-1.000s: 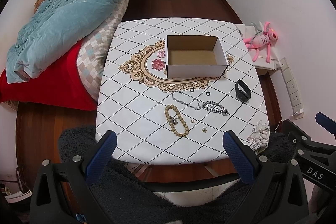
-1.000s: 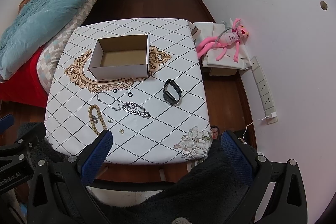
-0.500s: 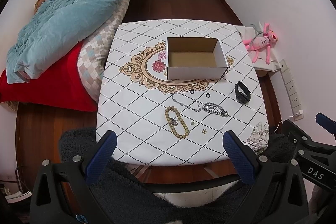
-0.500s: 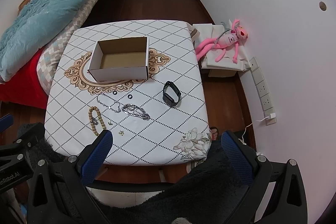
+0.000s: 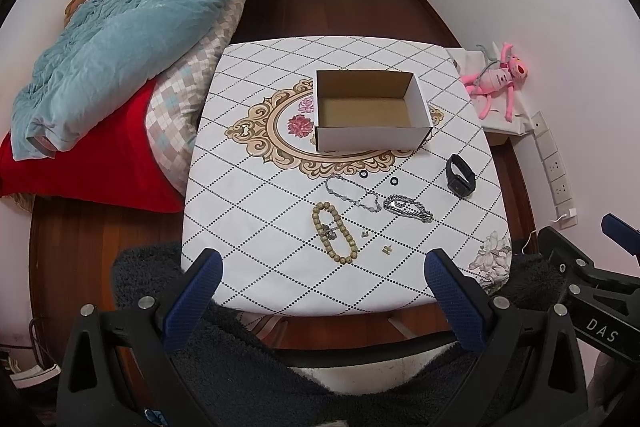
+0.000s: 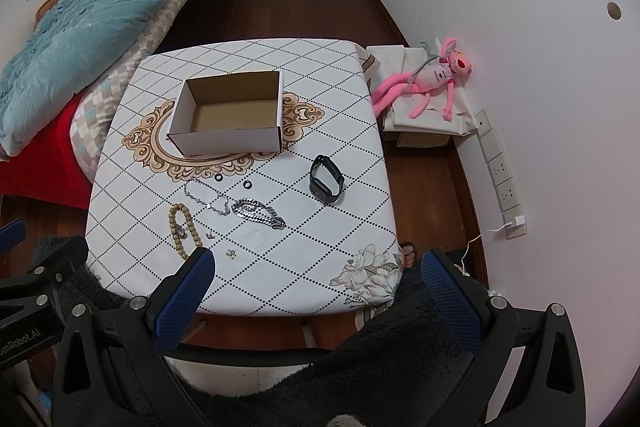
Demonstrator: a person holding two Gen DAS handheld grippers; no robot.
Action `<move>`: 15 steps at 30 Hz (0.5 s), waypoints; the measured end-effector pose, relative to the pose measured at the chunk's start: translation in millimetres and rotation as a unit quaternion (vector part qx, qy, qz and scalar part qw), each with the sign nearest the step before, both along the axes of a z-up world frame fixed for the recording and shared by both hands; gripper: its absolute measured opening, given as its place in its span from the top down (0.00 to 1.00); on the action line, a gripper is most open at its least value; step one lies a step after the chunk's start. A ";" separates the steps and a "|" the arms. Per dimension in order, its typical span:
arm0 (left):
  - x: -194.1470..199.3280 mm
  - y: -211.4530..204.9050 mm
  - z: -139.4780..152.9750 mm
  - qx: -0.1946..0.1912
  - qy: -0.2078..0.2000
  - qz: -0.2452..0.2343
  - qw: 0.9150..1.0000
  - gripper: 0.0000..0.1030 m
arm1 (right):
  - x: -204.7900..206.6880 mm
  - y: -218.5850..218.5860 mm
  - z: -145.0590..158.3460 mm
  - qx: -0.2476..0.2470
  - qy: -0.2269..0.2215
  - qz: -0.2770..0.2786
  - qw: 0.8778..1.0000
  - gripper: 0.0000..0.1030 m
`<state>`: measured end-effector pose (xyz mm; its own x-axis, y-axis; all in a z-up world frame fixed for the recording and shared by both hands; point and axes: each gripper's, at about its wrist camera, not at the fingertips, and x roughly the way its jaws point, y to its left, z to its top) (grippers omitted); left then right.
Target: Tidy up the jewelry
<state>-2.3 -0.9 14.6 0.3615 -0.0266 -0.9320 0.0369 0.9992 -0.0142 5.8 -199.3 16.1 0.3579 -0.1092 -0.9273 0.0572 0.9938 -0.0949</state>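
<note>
Left gripper (image 5: 320, 297) spread wide and empty, blue-padded fingers (image 5: 192, 297) hovering at 6 o'clock, short of the near edge of the table (image 5: 256, 267), over dark fuzzy fabric (image 5: 248, 367). Right gripper (image 6: 316, 297) likewise gaping, holding nothing, poised above the same near edge.

Just beyond the tips, at about 12 o'clock in the left view: a wooden bead bracelet (image 5: 334, 233) with a small metal charm (image 5: 330, 233) inside its loop. At 1 o'clock of it, two tiny earrings (image 5: 386, 249), barely resolvable. Farther out, a thin silver chain (image 5: 352, 191) and a heavier silver link bracelet (image 5: 408, 207), touching or nearly so. Beyond those, two small black rings (image 5: 364, 174) lying apart. Off at 2 o'clock, a black fitness band (image 5: 461, 175), standing well apart from the rest. Past everything, an open cardboard box (image 5: 372, 143) on the ornate gold medallion of the tablecloth, nothing visible inside.

Only in the left view: right gripper's black frame at 4 o'clock, marked "DAS". Only in the right view: a hole high on the wall (image 6: 613, 10), the full power strip (image 6: 500, 171) with a white plug, and the left gripper's frame at 8 o'clock. In both: blue quilt (image 5: 120, 27) on the bed, pink plush toy (image 6: 428, 83) at 2 o'clock.
</note>
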 end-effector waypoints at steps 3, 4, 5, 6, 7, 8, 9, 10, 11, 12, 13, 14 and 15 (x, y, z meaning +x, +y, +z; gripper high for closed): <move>0.1 -0.5 0.2 -0.001 0.001 -0.002 1.000 0.00 | 0.0 -0.2 0.9 0.001 0.000 -0.001 1.000 0.00; -0.5 -1.4 0.7 -0.001 0.001 -0.002 1.000 0.00 | 0.1 -0.4 1.0 0.000 0.000 0.000 1.000 0.00; 0.4 -1.4 -2.6 -0.002 0.002 -0.002 1.000 0.00 | 0.0 -0.6 0.8 0.000 0.000 -0.001 1.000 0.00; 0.4 -1.7 -2.6 -0.002 0.002 -0.002 1.000 0.00 | 0.3 -1.2 1.5 0.000 0.000 -0.001 1.000 0.00; 0.5 -1.9 -2.1 -0.002 0.002 -0.002 1.000 0.00 | 0.6 -1.5 2.3 0.000 0.000 -0.002 1.000 0.00; 0.4 -1.9 -2.7 -0.001 0.002 -0.001 1.000 0.00 | 0.2 -0.8 1.4 0.000 0.000 -0.001 1.000 0.00; 0.5 -2.0 -2.6 -0.001 0.002 -0.001 1.000 0.00 | 0.5 -1.2 1.8 0.000 0.000 -0.001 1.000 0.00; 0.4 -2.0 -2.6 -0.001 0.002 -0.002 1.000 0.00 | 0.7 -1.4 2.0 0.000 0.000 -0.001 1.000 0.00; 0.6 -2.3 -2.3 -0.001 0.002 -0.001 1.000 0.00 | 0.0 -0.9 1.2 0.000 0.000 -0.001 1.000 0.00; 0.6 -2.4 -2.2 -0.001 0.002 -0.001 1.000 0.00 | 0.2 -1.2 1.9 0.000 -0.001 0.000 1.000 0.00; 0.4 -2.3 -2.5 -0.001 0.001 -0.002 1.000 0.00 | 0.0 -0.7 1.4 0.000 -0.001 0.000 1.000 0.00; 0.6 -2.6 -2.5 -0.001 0.001 -0.002 1.000 0.00 | 0.0 -0.3 1.8 0.000 -0.001 0.001 1.000 0.00; 0.7 -2.4 -2.5 -0.001 0.002 -0.002 1.000 0.00 | -0.7 0.0 2.8 -0.001 -0.002 0.001 1.000 0.00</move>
